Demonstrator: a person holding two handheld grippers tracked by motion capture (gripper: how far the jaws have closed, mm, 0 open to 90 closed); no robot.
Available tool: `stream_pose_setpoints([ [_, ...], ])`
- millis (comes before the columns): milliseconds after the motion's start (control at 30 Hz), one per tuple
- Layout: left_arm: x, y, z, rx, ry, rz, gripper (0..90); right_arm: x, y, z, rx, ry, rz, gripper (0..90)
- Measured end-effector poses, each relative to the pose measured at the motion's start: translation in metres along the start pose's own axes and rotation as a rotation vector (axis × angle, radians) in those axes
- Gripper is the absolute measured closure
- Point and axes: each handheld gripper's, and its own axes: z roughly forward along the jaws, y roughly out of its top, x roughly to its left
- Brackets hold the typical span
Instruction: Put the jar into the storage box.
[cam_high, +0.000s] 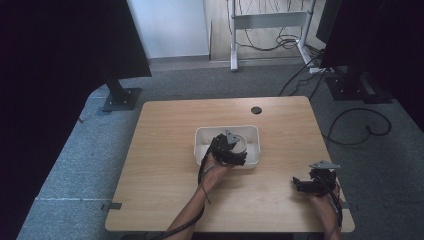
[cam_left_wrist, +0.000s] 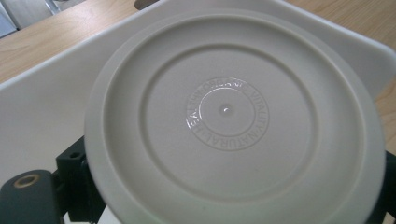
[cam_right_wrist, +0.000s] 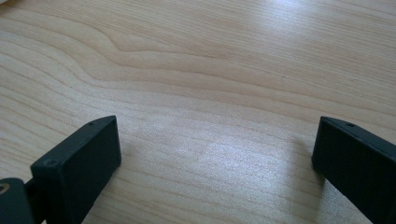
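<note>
Right tongs (cam_right_wrist: 215, 154) wide over bare wooden table (cam_right_wrist: 210, 70)

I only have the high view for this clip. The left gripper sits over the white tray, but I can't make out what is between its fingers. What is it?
Observer: A round cream plastic lid, seen flat-on in the left gripper view, with the left gripper closed on its edges.
Operator: Any marking on it?
Observer: Yes, a ring of embossed lettering around a small centre dot; too faint to read fully.
Operator: And the right gripper?
Observer: The right gripper has its fingers wide apart, with nothing between them but the bare wooden table.
</note>
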Motion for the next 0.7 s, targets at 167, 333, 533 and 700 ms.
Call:
stream_pose_setpoints([
  [167, -0.001, -0.001, 0.007, 0.008, 0.005, -0.006, 9.9, 0.0, 0.0, 0.0, 0.0, 0.0, 0.0, 0.9],
  [333, -0.002, -0.003, 0.014, 0.018, 0.016, -0.007, 9.9, 0.0, 0.0, 0.0, 0.0, 0.0, 0.0, 0.9],
  [533, -0.002, -0.004, 0.018, 0.024, 0.032, -0.011, 9.9, 0.0, 0.0, 0.0, 0.0, 0.0, 0.0, 0.9],
  [700, -0.005, -0.004, 0.02, 0.04, 0.039, 0.005, 9.9, 0.0, 0.0, 0.0, 0.0, 0.0, 0.0, 0.9],
])
